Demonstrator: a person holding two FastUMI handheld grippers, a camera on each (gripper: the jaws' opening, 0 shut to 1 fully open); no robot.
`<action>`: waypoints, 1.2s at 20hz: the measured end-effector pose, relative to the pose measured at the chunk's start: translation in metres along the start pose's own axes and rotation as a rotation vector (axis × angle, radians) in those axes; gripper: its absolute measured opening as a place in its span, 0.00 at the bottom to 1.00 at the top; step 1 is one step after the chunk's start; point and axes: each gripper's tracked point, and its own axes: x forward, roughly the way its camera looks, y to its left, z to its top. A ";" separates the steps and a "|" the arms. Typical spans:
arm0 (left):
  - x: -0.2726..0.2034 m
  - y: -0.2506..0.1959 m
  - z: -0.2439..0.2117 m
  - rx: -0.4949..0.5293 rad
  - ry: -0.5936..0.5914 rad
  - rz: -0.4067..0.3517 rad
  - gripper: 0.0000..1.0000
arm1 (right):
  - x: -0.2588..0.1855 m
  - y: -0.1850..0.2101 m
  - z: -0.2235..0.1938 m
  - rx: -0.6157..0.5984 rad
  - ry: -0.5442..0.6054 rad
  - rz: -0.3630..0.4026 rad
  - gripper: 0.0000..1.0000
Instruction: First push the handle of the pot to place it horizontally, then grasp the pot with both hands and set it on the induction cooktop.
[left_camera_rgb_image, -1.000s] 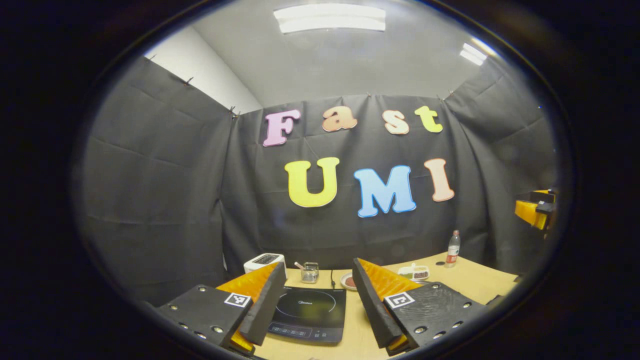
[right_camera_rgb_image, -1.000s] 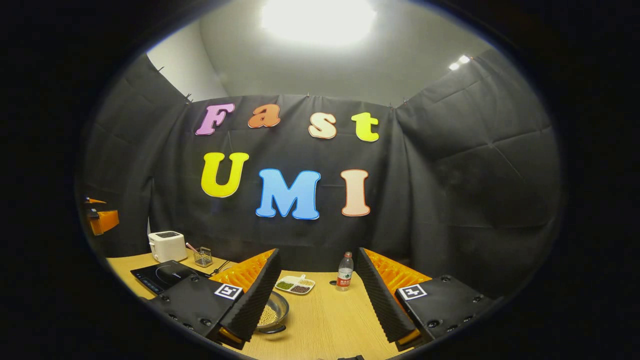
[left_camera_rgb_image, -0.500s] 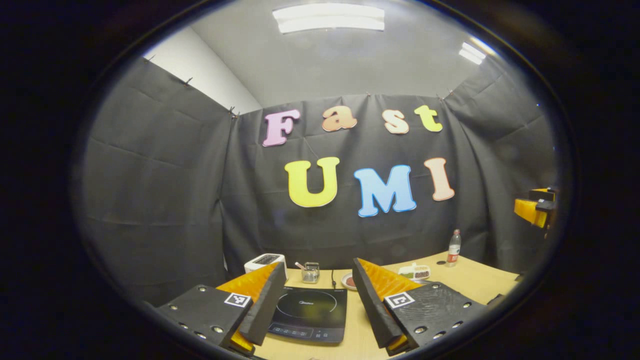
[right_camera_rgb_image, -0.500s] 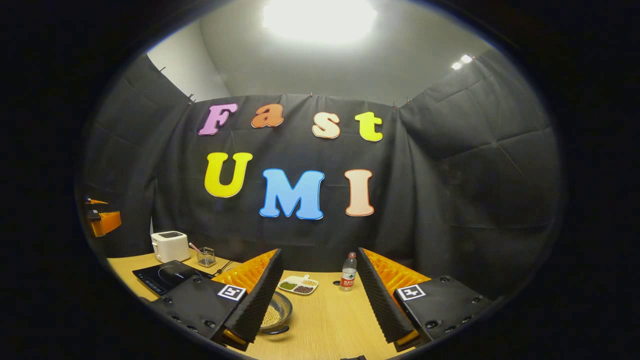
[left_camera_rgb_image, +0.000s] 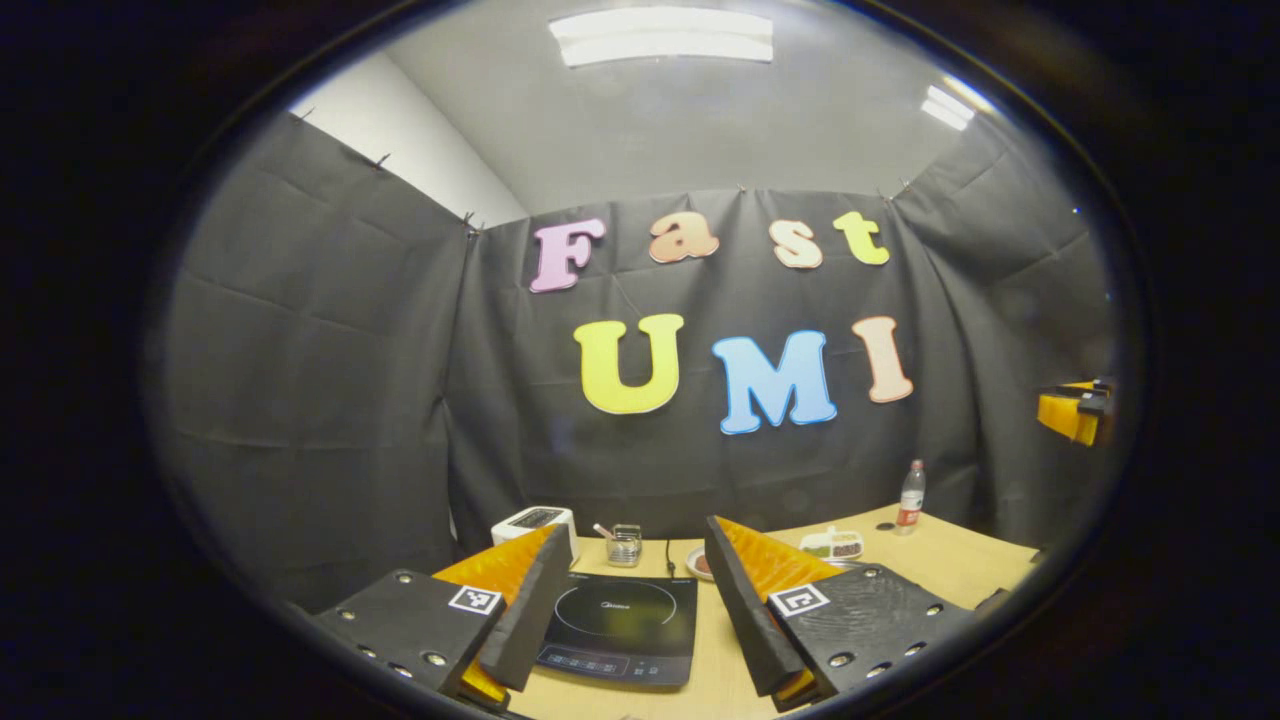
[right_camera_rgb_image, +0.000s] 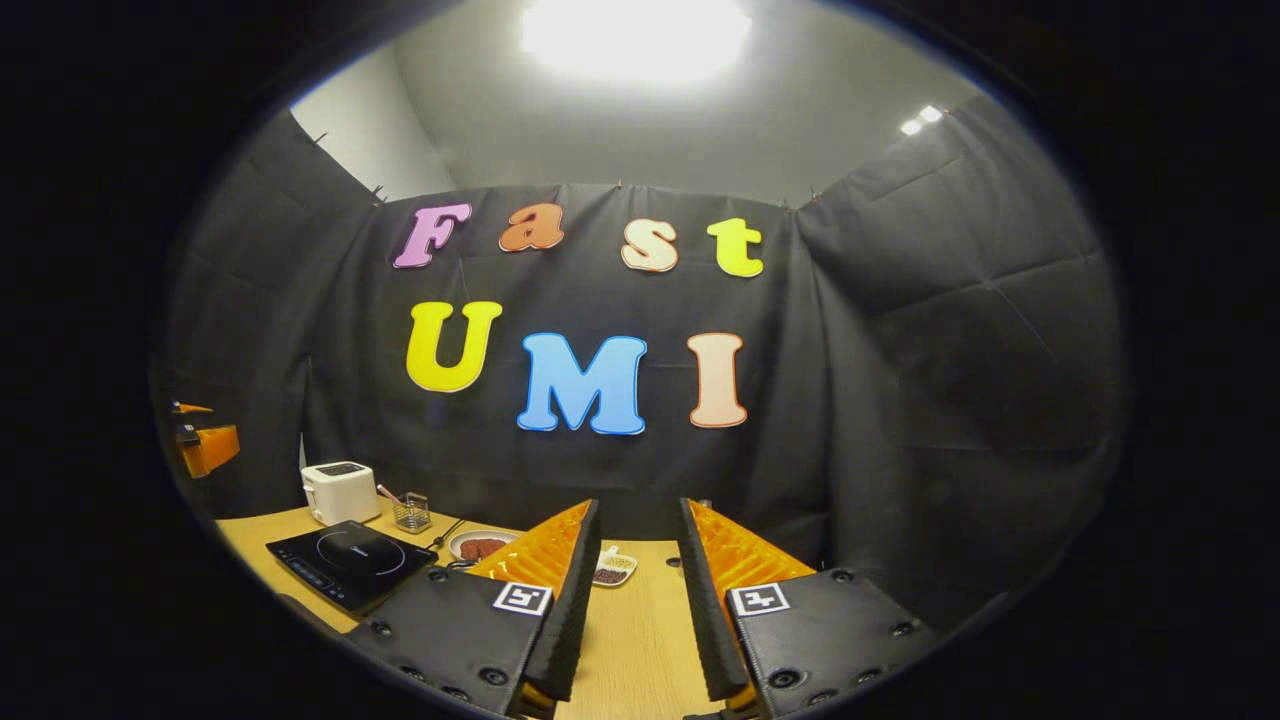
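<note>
Holding both tools above the table (left_camera_rgb_image: 950, 560), you have the left gripper (left_camera_rgb_image: 633, 527) spread wide with nothing between its fingers. The cooktop (left_camera_rgb_image: 620, 625) lies flat on the wood, framed in the gap between those fingers. Behind the cooktop's far left corner stands a toaster (left_camera_rgb_image: 530, 519). Just behind its far edge is a wire holder (left_camera_rgb_image: 625, 545). A plate (left_camera_rgb_image: 697, 563) lies off the cooktop's far right corner, partly hidden by your finger. Farther right of the cooktop sit a divided dish (left_camera_rgb_image: 830, 545) and, well beyond it, a bottle (left_camera_rgb_image: 909, 495).

Your right gripper (right_camera_rgb_image: 638, 505) is drawn in to a narrow gap and grips nothing; bare wood shows between its fingers. In the right gripper view the cooktop (right_camera_rgb_image: 350, 565) lies to the left of your fingers, with the toaster (right_camera_rgb_image: 340, 492) and holder (right_camera_rgb_image: 410, 512) behind it and the plate (right_camera_rgb_image: 480, 547) to its right. The divided dish (right_camera_rgb_image: 612, 568) peeks out in the gap, right of the plate.

Each tool also shows at the edge of the other's view, raised well above the cooktop. You cannot tell from these views where the pot stands.
</note>
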 end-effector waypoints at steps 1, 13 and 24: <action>0.000 0.001 0.001 0.000 -0.002 0.002 0.79 | -0.002 -0.003 -0.002 -0.005 0.007 -0.008 0.51; 0.002 0.016 0.002 0.003 -0.018 0.007 0.79 | -0.004 0.033 0.002 -0.031 -0.005 0.071 0.00; 0.006 0.057 -0.001 0.004 -0.034 0.003 0.81 | -0.003 0.087 -0.017 -0.033 0.058 0.157 0.02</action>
